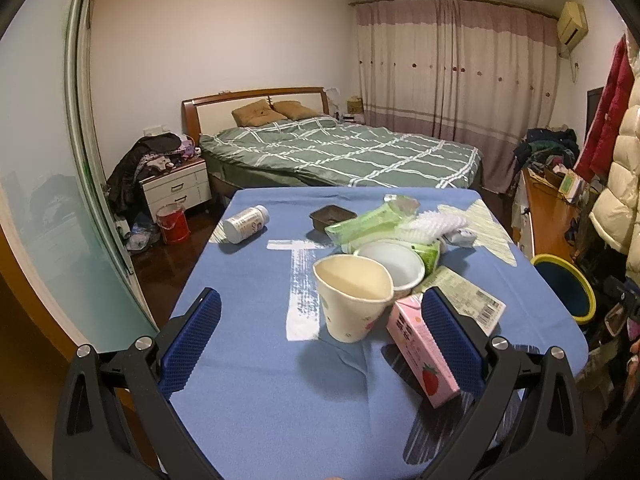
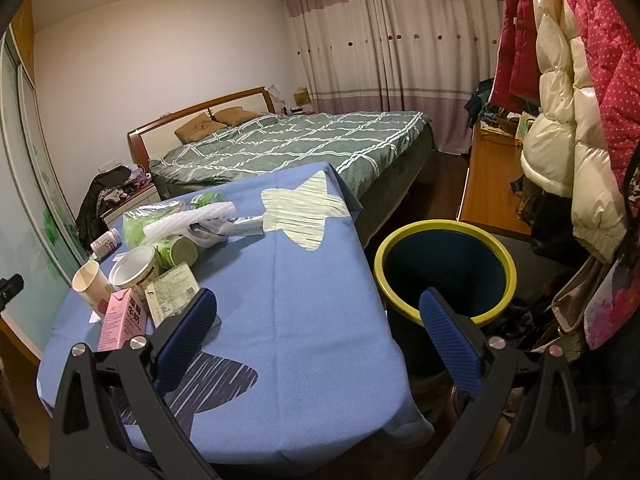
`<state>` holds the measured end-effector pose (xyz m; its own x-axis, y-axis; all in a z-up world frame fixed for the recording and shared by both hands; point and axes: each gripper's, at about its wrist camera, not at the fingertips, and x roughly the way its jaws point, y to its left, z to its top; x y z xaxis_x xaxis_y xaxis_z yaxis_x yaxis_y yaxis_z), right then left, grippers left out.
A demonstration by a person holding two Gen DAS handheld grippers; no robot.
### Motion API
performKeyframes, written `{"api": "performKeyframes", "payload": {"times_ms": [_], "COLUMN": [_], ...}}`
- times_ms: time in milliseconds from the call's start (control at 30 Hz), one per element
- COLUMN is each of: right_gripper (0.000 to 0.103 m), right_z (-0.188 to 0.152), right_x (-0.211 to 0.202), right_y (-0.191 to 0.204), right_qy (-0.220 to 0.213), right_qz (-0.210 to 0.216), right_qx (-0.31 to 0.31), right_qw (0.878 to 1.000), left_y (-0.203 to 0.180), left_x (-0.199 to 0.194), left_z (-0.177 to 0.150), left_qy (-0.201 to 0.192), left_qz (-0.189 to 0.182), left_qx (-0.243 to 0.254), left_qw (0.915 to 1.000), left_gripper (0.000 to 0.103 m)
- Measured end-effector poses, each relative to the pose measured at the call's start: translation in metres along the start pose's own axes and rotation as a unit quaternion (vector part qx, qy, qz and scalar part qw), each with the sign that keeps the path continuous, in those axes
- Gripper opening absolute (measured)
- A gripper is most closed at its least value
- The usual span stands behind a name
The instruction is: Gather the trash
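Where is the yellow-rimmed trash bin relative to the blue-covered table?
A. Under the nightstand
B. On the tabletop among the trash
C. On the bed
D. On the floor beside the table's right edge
D: the yellow-rimmed bin stands on the floor just off the right edge of the blue-covered table, below tabletop level, its dark inside showing no trash.

Green checked bed [image 1: 340, 152], pink curtains [image 1: 456, 60], cluttered nightstand [image 1: 176, 184], hanging coats [image 2: 560, 92].
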<state>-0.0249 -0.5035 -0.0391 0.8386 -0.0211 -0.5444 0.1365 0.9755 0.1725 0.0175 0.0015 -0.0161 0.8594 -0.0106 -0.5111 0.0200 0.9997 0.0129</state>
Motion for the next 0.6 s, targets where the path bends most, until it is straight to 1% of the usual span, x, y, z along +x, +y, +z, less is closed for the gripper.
{"api": "performKeyframes", "payload": {"times_ms": [167,300,433,500,600], "right_gripper": [0.097,0.097,0.097,0.097,0.097], "right_z": [0.003,0.013,0.032,0.040,0.051], "right_x": [0.021,0.040,0.068,0.081,0.095], "right_y": [0.005,0.020,0.051,0.070,0.097], "right_qy": [0.012,0.012,0.014,0.013,0.016], "right_qz": [0.000,0.022,0.053,0.060,0.098], "right_qx": [-0.006,-0.016,-0.037,-0.057,-0.078], "right_qw": [1.000,1.000,0.998,0.996,0.992], "left_y": [0.009,0.015,0.017,0.015,0.017], "left_x": [0.011,0.020,0.028,0.031,0.037], "left_z": [0.004,0.007,0.008,0.008,0.009], "left_qy": [-0.006,-0.011,-0.017,-0.018,-0.021], "left_qz": [-0.001,-0.004,0.006,0.009,0.019], "left_qx": [-0.009,-0.017,-0.011,-0.007,0.000], "left_qw": [0.9999,0.9998,0.9998,0.9998,0.9996], "left_gripper": [0.099,0.099,0.099,0.099,0.099]}}
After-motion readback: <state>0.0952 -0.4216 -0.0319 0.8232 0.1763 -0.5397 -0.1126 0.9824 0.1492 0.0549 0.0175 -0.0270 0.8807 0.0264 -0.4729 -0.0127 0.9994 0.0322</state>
